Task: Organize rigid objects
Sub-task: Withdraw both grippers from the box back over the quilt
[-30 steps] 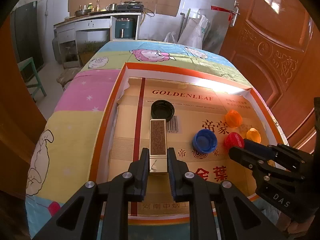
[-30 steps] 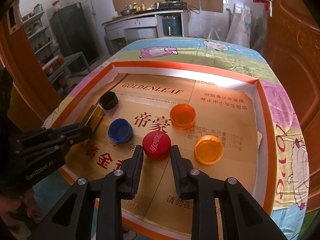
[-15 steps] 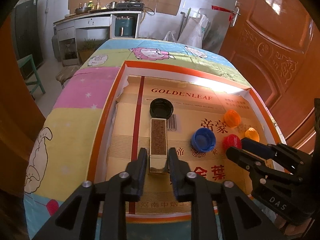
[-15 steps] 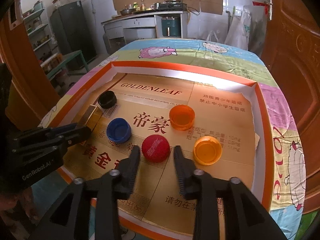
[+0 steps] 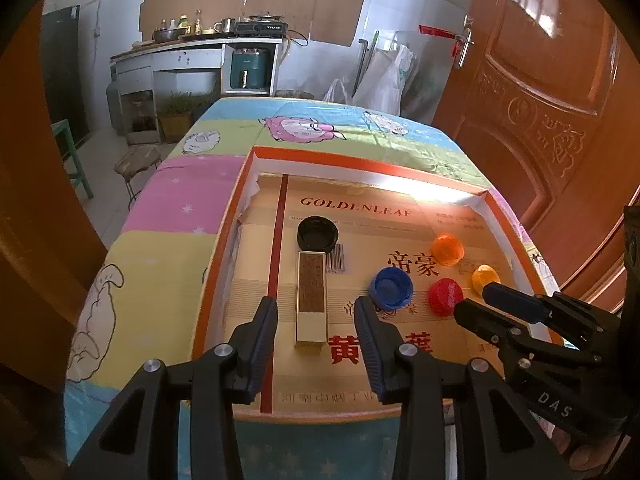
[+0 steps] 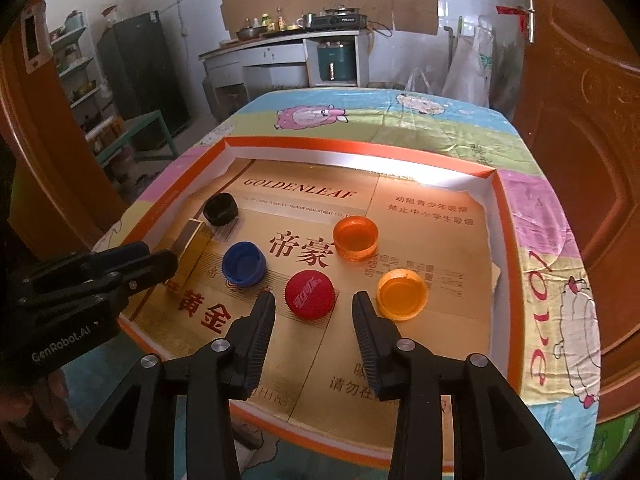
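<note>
A long gold box (image 5: 311, 297) lies flat in the orange-rimmed cardboard tray (image 5: 224, 240), its far end touching a black cap (image 5: 317, 233). My left gripper (image 5: 316, 316) is open, its jaws on either side of the box's near end without touching. A red cap (image 6: 309, 295) lies top up in the tray. My right gripper (image 6: 313, 310) is open just in front of it. A blue cap (image 6: 243, 262), an orange cap (image 6: 356, 238) and a yellow-orange cap (image 6: 401, 294) lie nearby, open side up.
The tray sits on a table with a colourful cartoon cloth (image 5: 188, 196). A wooden door (image 5: 552, 92) stands to the right. A green stool (image 5: 68, 152) and a kitchen counter (image 5: 192, 56) are beyond the table.
Both grippers have opened and pulled back. The left one let go of the gold box and the right one let go of the red cap; both now rest in the tray.
</note>
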A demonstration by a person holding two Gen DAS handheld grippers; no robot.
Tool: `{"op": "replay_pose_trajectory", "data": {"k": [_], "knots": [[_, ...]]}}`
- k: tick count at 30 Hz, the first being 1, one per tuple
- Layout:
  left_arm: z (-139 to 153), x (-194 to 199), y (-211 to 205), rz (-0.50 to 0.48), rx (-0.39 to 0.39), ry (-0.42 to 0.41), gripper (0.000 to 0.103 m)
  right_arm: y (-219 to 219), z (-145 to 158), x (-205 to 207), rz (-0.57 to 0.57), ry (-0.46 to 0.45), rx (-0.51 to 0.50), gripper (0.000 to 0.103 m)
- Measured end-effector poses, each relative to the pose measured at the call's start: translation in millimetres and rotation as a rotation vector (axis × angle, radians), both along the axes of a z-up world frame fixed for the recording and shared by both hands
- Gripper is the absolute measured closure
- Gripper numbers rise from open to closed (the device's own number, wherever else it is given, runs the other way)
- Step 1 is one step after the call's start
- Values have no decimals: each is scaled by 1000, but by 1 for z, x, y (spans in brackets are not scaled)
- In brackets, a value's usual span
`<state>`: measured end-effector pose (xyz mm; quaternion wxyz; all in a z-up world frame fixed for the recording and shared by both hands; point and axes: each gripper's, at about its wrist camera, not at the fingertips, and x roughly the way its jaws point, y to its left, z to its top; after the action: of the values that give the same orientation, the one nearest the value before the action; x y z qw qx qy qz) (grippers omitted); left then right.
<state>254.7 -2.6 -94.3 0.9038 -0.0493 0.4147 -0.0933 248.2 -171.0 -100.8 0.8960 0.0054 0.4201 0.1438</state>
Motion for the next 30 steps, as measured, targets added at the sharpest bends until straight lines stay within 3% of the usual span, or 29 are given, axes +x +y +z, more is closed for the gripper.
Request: {"op": "replay_pose_trajectory", "data": {"k": [19, 30], "knots": [[29, -53, 11, 4, -21, -51, 63, -7, 37, -55, -29, -62, -1, 62], [43, -80, 10, 12, 15, -86, 63, -11, 45, -84, -52, -75, 4, 62]]}}
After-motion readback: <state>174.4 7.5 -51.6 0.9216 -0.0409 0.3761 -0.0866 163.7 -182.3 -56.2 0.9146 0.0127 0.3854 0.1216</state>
